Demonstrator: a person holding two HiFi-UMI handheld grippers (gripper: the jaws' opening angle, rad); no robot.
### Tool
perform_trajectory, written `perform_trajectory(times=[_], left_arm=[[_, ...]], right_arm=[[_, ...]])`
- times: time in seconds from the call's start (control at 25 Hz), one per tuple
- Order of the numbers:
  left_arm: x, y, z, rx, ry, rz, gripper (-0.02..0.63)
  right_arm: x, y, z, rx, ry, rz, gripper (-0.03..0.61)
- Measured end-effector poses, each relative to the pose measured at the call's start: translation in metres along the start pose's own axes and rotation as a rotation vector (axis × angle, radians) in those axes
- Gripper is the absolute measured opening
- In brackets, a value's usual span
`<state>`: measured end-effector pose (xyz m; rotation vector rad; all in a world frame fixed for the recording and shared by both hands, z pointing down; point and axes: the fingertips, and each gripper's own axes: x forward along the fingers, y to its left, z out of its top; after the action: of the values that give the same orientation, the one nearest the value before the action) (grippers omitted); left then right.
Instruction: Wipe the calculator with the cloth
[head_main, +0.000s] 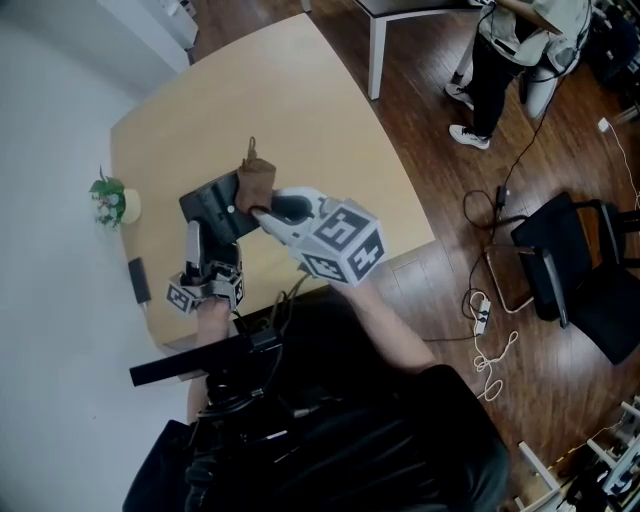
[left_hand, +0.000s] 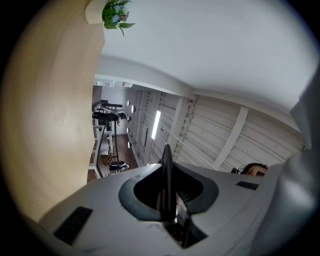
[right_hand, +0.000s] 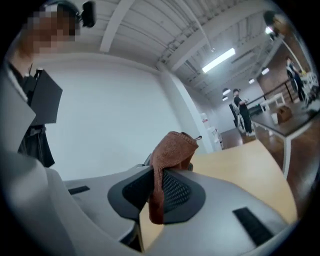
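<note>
Grippers nearest: left gripper clamped on thin dark calculator, held off table, tilted upward, edge-on between pads. Next, right gripper closed on brown cloth, bunched, upper part standing free above pads. Cloth at calculator's right edge; contact probable, not certain. Handling, judged: calculator light, rigid, smooth-cased, prone to slip under sideways rubbing; hold low on casing, clear of keys. Cloth soft, limp; pinch at mid-fold. Farther off: potted plant at table edge.
</note>
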<state>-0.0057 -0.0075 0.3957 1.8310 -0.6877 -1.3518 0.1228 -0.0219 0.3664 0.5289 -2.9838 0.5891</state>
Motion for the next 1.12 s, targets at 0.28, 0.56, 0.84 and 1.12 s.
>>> perform_trajectory(times=[0.28,0.56,0.84,1.12], left_arm=[[0.011,-0.006,-0.023,0.064,0.095,-0.011,0.067],[0.004,0.000,-0.006,0.040,0.033,0.012,0.061],[0.000,0.005,-0.018,0.047,0.072,0.021,0.061],[0.001,0.007,-0.033,0.078,0.123,0.050,0.061]], right_arm=[[0.042,0.012,0.005,-0.179,0.088,0.046,0.046],[0.029,0.056,-0.078,-0.165,0.335,0.246,0.044],[0.016,0.004,0.004,-0.194,0.110,0.036,0.046],[0.042,0.028,0.006,-0.296,0.173,0.125,0.046]])
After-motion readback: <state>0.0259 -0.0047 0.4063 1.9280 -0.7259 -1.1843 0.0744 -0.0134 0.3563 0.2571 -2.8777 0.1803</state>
